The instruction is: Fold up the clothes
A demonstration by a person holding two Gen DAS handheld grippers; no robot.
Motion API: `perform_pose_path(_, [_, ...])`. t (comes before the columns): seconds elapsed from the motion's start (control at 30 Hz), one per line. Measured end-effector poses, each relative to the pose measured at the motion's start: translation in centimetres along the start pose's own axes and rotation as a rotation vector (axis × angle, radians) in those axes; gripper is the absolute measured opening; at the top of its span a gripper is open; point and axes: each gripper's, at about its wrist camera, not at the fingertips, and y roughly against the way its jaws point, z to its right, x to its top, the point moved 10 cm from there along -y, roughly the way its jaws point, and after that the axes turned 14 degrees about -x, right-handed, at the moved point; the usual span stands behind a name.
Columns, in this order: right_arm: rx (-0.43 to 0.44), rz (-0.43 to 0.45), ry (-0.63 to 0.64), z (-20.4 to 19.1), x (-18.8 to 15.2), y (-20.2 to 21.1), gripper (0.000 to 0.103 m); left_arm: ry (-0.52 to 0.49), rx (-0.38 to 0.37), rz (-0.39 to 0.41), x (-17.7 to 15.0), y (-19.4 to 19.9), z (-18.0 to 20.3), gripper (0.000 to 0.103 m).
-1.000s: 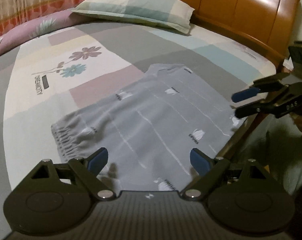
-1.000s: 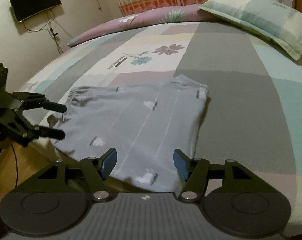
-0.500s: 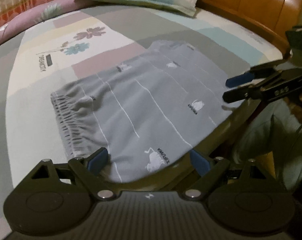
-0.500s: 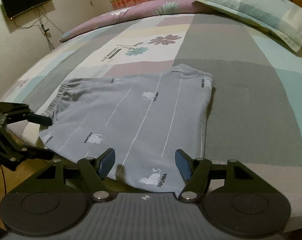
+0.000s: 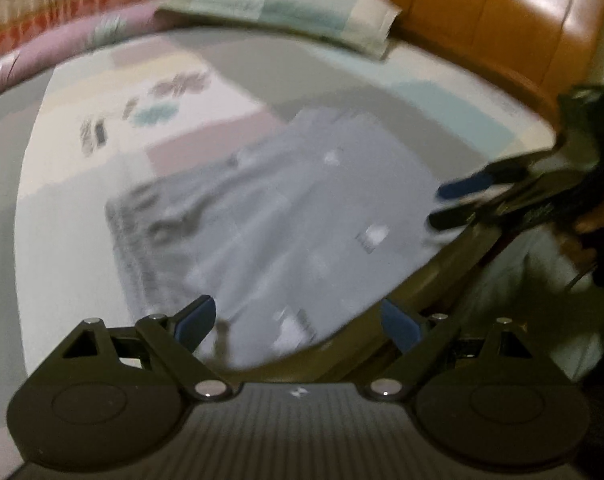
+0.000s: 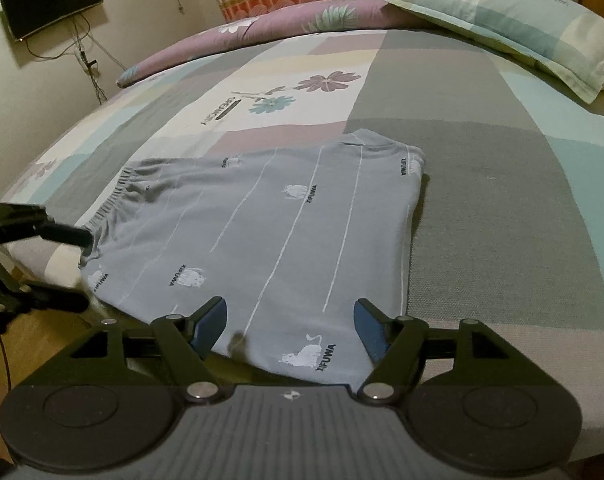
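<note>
The right gripper [image 6: 289, 322] hangs over the near hem of the grey garment [image 6: 285, 232], its 2 blue-padded jaws apart and gripping nothing; they have just been opening, with the hem below the gap and no pad pressing on it. The left gripper [image 5: 297, 322] is spread wide at the garment's opposite near corner, holding nothing either, the cloth's edge lying beneath its gap. Since 1 second ago, both wrist views have closed in on the garment, which now fills more of each picture, and the left view has blurred. The garment, printed with thin white stripes and small white animals, lies flat on the patchwork bed [image 6: 502, 184] ahead of both grippers, waistband [image 6: 113, 196] toward the left gripper. Beyond it lie a checked pillow [image 6: 514, 16] and, on the left side, the wooden headboard [image 5: 498, 20].
</note>
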Motion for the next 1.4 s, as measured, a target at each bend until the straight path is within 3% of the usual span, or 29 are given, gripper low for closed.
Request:
perform_pose_path(0.17, [0.017, 0.016, -0.031, 0.6, 0.4, 1.1, 0.082, 0.063, 0.023, 0.013, -0.2, 0.1, -1.4, 0.090])
perform_pose_path(0.4, [0.109, -0.019, -0.233, 4.6, 1.9, 1.2, 0.092, 0.361, -0.005, 0.180, 0.5, 4.3, -7.4, 0.090])
perform_pose_path(0.57, [0.169, -0.058, -0.336, 6.5, 3.4, -0.3, 0.096, 0.549, -0.023, 0.184, -0.6, 4.6, -11.2, 0.090])
perform_pose_path(0.67, [0.256, -0.054, -0.383, 6.0, 4.7, -0.6, 0.096, 0.628, -0.059, 0.197, -1.1, 4.1, -12.2, 0.090])
perform_pose_path(0.77, [0.338, -0.073, -0.392, 4.7, 5.8, -1.5, 0.098, 0.656, -0.078, 0.198, -1.1, 3.5, -12.5, 0.090])
perform_pose_path(0.93, [0.293, -0.139, -0.376, 4.9, 5.5, -4.7, 0.094, 0.666, -0.090, 0.184, -1.1, 2.9, -12.7, 0.090])
perform_pose_path(1.1, [0.264, -0.096, -0.396, 6.7, 6.1, -3.0, 0.100, 0.687, -0.107, 0.188, -1.1, 2.8, -13.9, 0.090])
perform_pose_path(1.23, [0.289, -0.138, -0.461, 7.9, 5.8, -4.0, 0.100, 0.749, -0.189, 0.200, -1.0, 1.9, -14.6, 0.091])
perform_pose_path(1.4, [0.381, -0.173, -0.523, 7.8, 5.6, -6.1, 0.103, 0.793, -0.271, 0.211, -0.3, 0.9, -15.4, 0.094])
